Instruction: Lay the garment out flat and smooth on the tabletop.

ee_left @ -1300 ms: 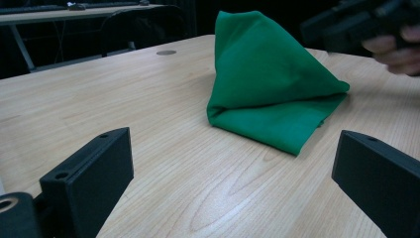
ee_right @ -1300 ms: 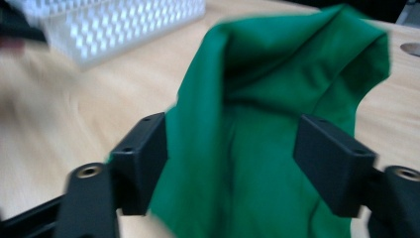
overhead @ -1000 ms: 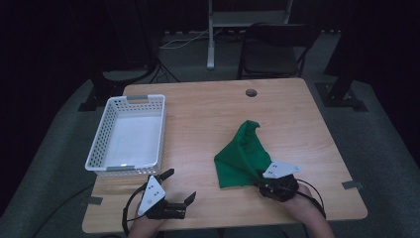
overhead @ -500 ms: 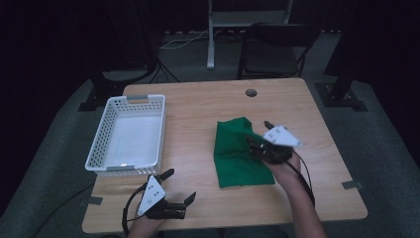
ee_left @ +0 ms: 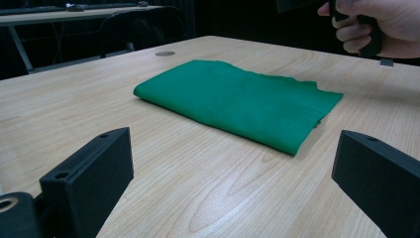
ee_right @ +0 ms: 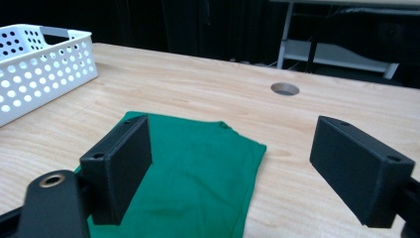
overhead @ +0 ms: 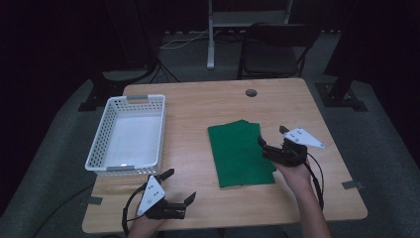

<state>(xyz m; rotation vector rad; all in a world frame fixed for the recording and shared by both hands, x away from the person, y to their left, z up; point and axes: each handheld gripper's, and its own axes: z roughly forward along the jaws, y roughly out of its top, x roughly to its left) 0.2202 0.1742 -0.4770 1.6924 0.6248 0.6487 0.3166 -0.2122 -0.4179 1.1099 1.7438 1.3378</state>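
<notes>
1. Two grippers, both spread wide: right gripper (overhead: 272,140) is hovering at the folded green cloth's (overhead: 239,151) right edge; left gripper (overhead: 179,187) is idling near the table's (overhead: 198,106) front.
2. Judging the cloth mid-table, each jaw is needing a full layer stack before lifting toward the white basket (overhead: 100,138).

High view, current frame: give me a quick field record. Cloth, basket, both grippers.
cloth: green cloth, folded flat on the table, right of centre
basket: white basket, left side, nothing visible inside
left gripper: left gripper, open, near front edge, holding nothing
right gripper: right gripper, open, at the cloth's right edge, not gripping it
table hole: round grommet, far side
</notes>
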